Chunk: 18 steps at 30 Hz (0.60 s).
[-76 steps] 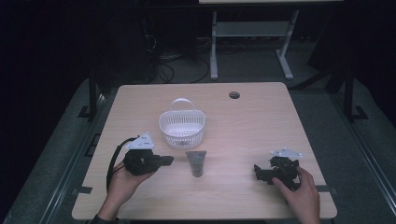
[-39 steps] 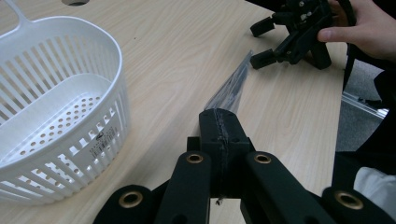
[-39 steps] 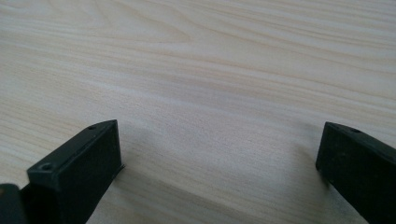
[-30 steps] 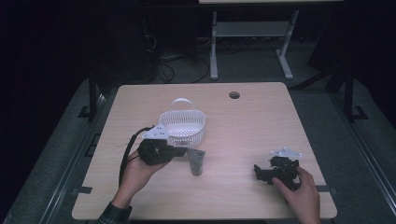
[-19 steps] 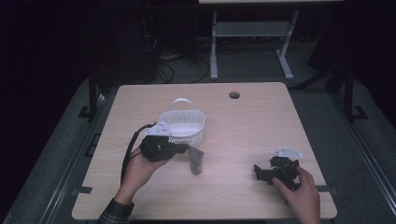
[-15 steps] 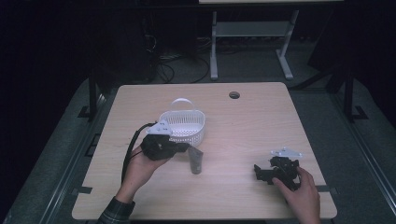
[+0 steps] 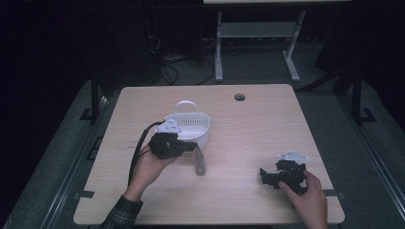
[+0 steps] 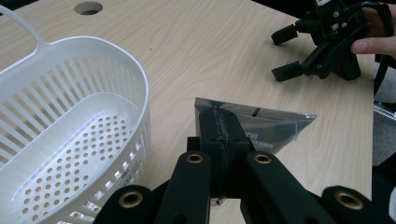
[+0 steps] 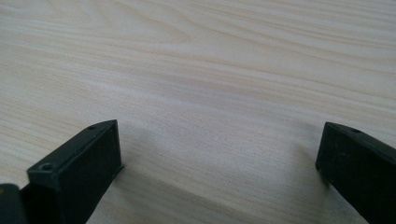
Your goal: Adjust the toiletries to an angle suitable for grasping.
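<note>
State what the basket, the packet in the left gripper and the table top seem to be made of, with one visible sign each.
Basket: white moulded plastic, probably; slotted walls, perforated floor.
Packet: silvery foil or film, probably; flat, shiny, with a sealed edge.
Table top: light wood or wood-look laminate, matt; printed-looking grain leaves it open.

Your left gripper (image 7: 191,147) has its fingers (image 8: 219,135) pressed together, held in your left hand (image 7: 148,164). Your right gripper (image 7: 265,177) rests low under your right hand (image 7: 308,200), fingers (image 9: 77,165) spread wide apart.
</note>
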Available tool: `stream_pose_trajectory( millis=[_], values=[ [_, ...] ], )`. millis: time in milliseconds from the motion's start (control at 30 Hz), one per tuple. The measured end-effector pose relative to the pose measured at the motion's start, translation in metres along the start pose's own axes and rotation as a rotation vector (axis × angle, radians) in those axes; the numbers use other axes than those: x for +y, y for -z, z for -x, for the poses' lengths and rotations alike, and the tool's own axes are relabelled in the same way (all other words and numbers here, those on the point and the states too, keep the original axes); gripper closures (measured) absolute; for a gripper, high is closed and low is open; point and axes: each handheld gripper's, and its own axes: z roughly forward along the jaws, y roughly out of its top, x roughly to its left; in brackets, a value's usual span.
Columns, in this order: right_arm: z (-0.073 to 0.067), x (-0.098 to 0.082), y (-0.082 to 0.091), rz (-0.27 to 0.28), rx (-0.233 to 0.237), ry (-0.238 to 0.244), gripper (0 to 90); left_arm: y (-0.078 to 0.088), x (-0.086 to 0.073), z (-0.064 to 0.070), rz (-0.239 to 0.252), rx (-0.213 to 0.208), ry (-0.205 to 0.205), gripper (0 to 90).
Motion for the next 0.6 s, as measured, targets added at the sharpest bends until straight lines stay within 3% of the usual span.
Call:
stream_pose_trajectory(
  millis=[267, 467, 600],
  values=[
    [0.0001, 0.0, 0.0, 0.0, 0.0, 0.001, 0.0, 0.0043, -0.0038, 0.0003, -0.009, -0.003, 0.001, 89.2],
    [0.0, 0.0, 0.0, 0.0, -0.001, -0.001, 0.0, 0.008, -0.0069, 0.0005, -0.029, 0.003, 0.007, 75.3],
    [-0.0001, 0.0, 0.0, 0.0, -0.001, -0.001, 0.0, 0.0094, -0.0082, 0.0003, -0.046, -0.008, 0.015, 61.2]
  ],
)
